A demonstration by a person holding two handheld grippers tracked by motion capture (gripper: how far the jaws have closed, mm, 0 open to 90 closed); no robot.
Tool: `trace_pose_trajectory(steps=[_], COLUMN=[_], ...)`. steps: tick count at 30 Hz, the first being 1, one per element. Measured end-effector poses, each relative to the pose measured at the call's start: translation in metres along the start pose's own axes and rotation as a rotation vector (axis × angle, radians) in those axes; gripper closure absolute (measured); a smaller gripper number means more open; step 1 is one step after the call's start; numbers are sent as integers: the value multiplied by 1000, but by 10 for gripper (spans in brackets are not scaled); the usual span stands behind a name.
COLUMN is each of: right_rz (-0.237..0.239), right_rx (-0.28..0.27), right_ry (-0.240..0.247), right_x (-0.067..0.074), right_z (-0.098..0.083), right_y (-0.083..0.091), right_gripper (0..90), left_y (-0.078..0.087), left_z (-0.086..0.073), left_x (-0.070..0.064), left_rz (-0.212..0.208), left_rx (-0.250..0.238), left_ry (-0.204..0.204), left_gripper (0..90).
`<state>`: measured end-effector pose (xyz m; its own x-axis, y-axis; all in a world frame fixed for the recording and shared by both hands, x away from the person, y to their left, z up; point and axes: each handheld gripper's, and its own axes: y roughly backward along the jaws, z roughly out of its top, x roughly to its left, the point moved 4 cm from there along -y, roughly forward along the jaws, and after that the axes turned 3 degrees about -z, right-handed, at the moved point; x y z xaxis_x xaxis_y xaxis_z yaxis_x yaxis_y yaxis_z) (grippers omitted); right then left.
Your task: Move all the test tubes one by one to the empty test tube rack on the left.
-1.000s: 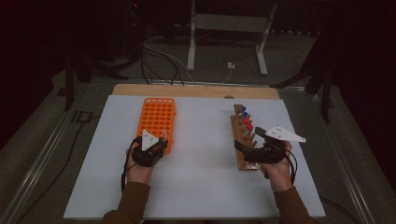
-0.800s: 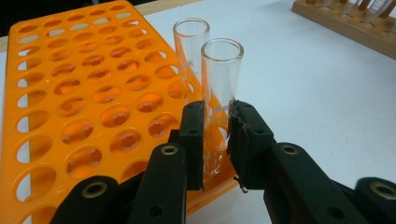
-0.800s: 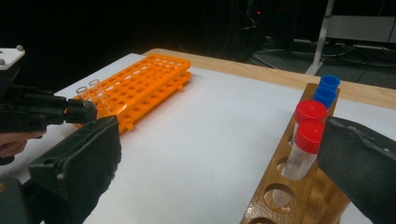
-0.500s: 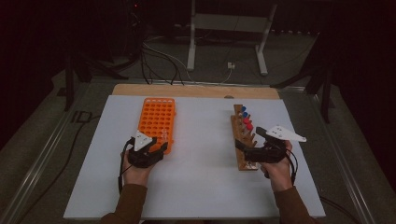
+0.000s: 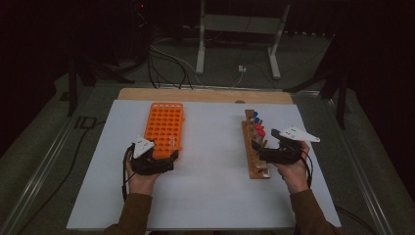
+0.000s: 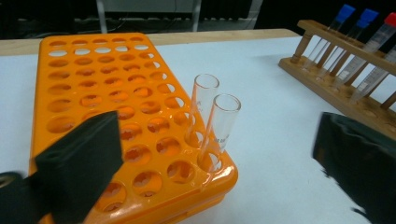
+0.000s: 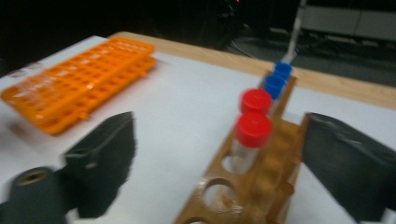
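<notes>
Plainly the next move turns on the right gripper and the nearest red-capped tube in the wooden rack: in the right gripper view that tube stands upright straight ahead, between the two black jaws but touched by neither, its long axis vertical while the jaws straddle it about level. The jaws are wide apart and have just been closing in, with the tube between them and nothing yet held. Behind it along the rack stand a second red-capped tube and two blue-capped tubes, farther off. The right hand sits just right of the rack's near end, reaching leftward across it, so it is much the nearer hand to this tube. Over at the left, the left gripper rests at the near right corner of the orange rack; its jaws have just been opening and now stand fully apart, empty, with two clear glass tubes upright in the corner holes between them.
</notes>
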<state>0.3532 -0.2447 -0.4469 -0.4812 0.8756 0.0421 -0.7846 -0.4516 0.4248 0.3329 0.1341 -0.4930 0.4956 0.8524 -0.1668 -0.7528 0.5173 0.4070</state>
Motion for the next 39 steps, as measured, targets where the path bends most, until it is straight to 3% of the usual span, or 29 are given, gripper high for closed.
trace_pose_trajectory(steps=[2, 5, 12, 16, 27, 39], right_rz=[-12, -28, -99, -95, -103, -98], right_rx=[25, 56, 75, 71, -15, -138], right_ry=[-8, 18, 14, 4, 51, 28], right_x=[-5, -8, -14, -15, -7, -5], right_z=[-3, -8, -12, -12, 3, 21], right_y=[-7, -17, -32, -33, -12, 24], right_gripper=[194, 397, 605, 691, 701, 702], left_y=[1, 2, 3, 2, 2, 5], left_z=[1, 1, 2, 1, 1, 4], left_x=[0, 1, 1, 1, 1, 0], left_rz=[-4, -2, -5, -4, -6, -7], left_rx=[-6, -17, -23, -17, -12, -32], left_ry=[4, 8, 11, 8, 10, 12], left_gripper=[8, 6, 6, 7, 7, 7])
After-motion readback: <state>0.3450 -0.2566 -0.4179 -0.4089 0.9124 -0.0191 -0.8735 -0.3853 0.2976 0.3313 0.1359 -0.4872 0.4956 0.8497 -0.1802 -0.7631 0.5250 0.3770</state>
